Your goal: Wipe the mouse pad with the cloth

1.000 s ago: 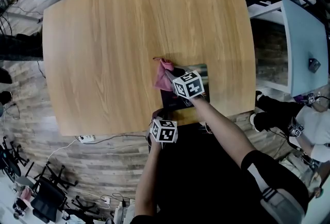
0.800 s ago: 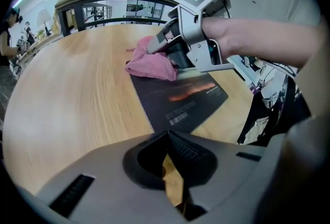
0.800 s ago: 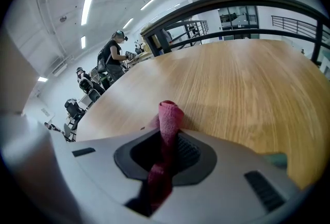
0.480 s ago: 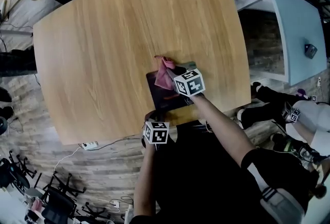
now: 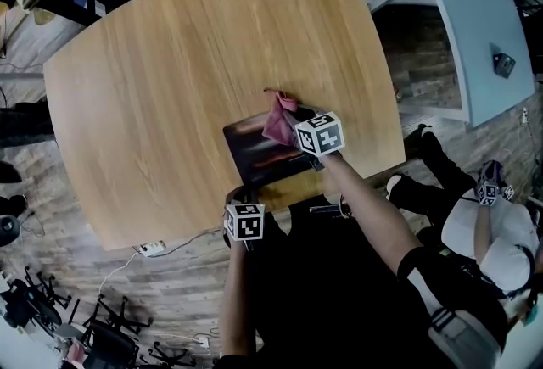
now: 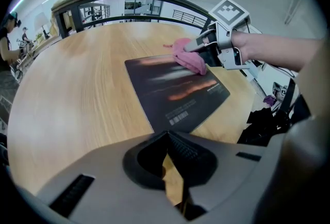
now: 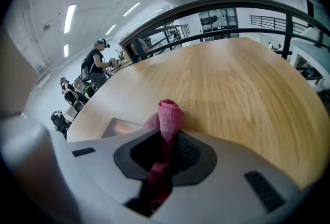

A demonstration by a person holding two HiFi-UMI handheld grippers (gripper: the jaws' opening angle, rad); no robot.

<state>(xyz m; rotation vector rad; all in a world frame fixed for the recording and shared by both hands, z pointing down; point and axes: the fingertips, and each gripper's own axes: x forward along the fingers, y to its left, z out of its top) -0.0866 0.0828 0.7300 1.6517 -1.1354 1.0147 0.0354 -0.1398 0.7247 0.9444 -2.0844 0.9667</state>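
Cloth (image 5: 278,120) on pad (image 5: 253,153), near tabletop's (image 5: 170,62) front edge.
R gripper (image 7: 167,138) fingers clenched on pink cloth at pad's far right corner; L gripper (image 6: 166,140) fingers closed, empty, by pad's near edge.

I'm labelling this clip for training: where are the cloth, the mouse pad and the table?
cloth (image 6: 188,59), left gripper view, bunched pink middle.
mouse pad (image 5: 251,151), head view, bare dark middle.
table (image 5: 161,70), head view, bare wood left of the pad.
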